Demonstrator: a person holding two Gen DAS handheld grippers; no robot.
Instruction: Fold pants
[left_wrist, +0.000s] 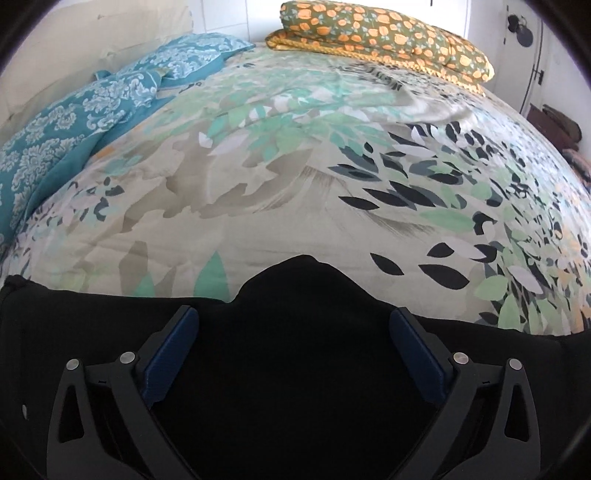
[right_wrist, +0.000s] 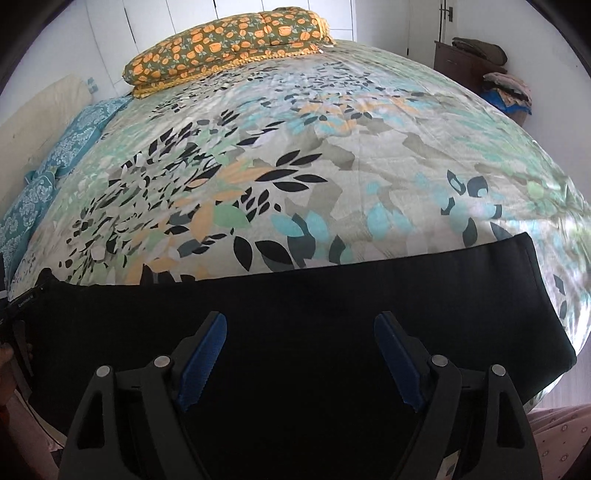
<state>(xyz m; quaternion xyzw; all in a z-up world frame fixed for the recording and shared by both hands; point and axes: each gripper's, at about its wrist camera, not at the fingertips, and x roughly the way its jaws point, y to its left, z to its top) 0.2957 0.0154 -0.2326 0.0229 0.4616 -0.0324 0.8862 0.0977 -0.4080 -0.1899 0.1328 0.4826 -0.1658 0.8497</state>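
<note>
Left wrist view: the left gripper (left_wrist: 295, 332) hangs over the black pants (left_wrist: 295, 369) with fingers wide apart, holding nothing; the pants lie along the near edge of the bed (left_wrist: 295, 184). A peaked bump in the far hem wants flattening.

Right wrist view: the right gripper (right_wrist: 301, 343) is likewise spread and empty above the pants (right_wrist: 332, 295). Its straight far edge suits pinching, and the bedspread beyond lies open up to the orange pillow (right_wrist: 229, 40).

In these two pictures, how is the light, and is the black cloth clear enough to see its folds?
Left wrist view: fisheye bends the leaf-patterned bedspread into a dome; the black fabric pants are one dark mass, folds unreadable. Right wrist view: daylight washes out the bedspread's right edge, blurred there; the pants again show no detail.
</note>
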